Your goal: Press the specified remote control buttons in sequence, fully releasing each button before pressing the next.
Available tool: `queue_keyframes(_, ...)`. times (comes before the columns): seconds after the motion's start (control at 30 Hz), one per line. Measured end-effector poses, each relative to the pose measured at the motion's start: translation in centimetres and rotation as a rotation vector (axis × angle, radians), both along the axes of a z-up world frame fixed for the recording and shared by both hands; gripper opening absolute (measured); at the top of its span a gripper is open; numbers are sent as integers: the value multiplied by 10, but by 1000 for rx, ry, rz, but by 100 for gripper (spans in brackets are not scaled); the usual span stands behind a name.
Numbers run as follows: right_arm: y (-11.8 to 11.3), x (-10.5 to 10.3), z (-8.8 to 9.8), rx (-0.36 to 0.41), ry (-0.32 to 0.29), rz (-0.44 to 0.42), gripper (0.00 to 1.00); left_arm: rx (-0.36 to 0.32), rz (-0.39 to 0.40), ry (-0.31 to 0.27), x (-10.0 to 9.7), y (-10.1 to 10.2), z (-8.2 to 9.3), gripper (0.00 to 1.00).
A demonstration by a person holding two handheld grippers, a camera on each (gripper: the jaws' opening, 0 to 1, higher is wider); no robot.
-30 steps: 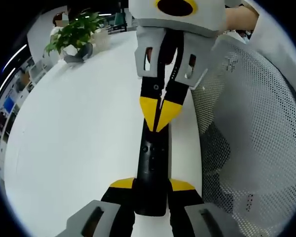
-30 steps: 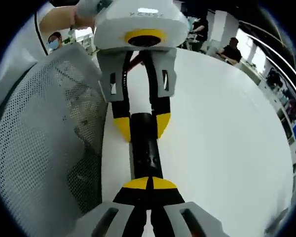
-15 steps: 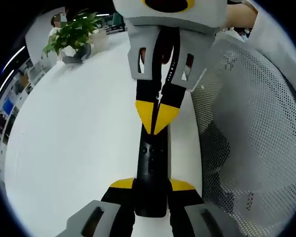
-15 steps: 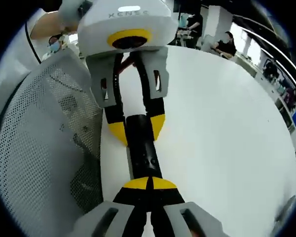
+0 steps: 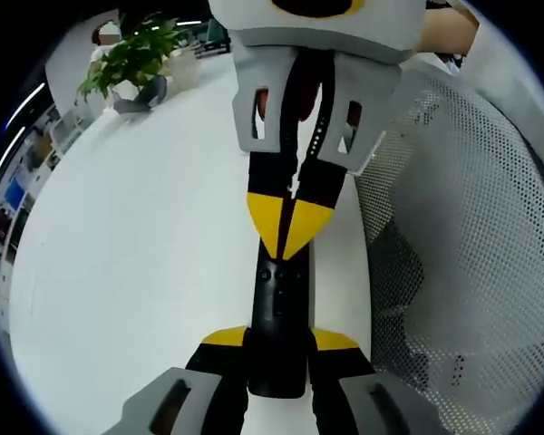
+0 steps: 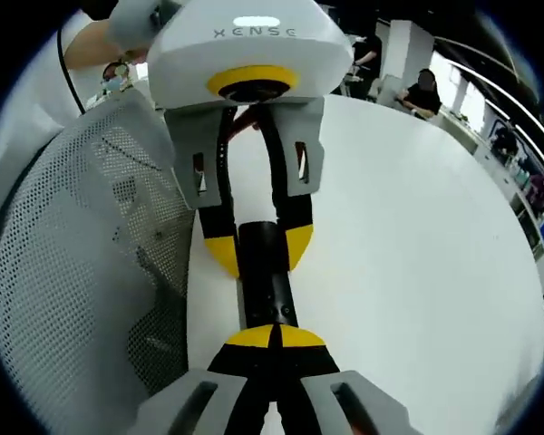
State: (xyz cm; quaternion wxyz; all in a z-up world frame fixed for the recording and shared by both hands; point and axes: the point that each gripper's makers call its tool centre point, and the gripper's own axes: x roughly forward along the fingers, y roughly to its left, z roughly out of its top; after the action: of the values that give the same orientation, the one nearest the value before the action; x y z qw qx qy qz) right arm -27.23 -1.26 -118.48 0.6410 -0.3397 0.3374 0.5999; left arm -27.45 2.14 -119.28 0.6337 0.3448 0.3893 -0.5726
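One black remote control [image 5: 278, 317] lies lengthwise over the white table [image 5: 136, 254], held at one end between the two yellow-tipped jaws of the left gripper [image 5: 279, 340], which clasp its sides. The right gripper [image 5: 290, 227] comes from the opposite end with its two tips pressed together into a point, touching the remote's button face. In the right gripper view the same remote [image 6: 265, 281] runs from the clenched right gripper [image 6: 276, 337] to the left gripper [image 6: 258, 249]. One mesh chair back [image 5: 462, 254] stands beside the table, and one potted plant [image 5: 131, 59] sits at the far edge.
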Motion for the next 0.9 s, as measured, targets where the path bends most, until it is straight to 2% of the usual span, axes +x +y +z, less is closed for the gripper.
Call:
queue_keyframes(0.23, 1, 1, 0, -40, 4, -12, 0, -2, -9, 2, 0, 0, 0, 24)
queue_keyframes(0.4, 1, 2, 0, -1, 1, -119, 0, -24, -5, 2, 0, 1, 1, 24)
queue_keyframes(0.5, 0, 0, 0, 12, -37, -108, 0, -44, 4, 0, 0, 1, 1, 24)
queue_keyframes(0.6, 1, 1, 1, 17, -27, -129, 0, -42, 13, 1, 0, 0, 1, 24)
queue_keyframes(0.67, 5, -4, 2, 34, 13, -136, 0, -34, 17, 4, 1, 0, 1, 24)
queue_keyframes(0.9, 10, -12, 2, 8, -14, -77, 0, -37, 18, 8, 1, 0, 0, 24)
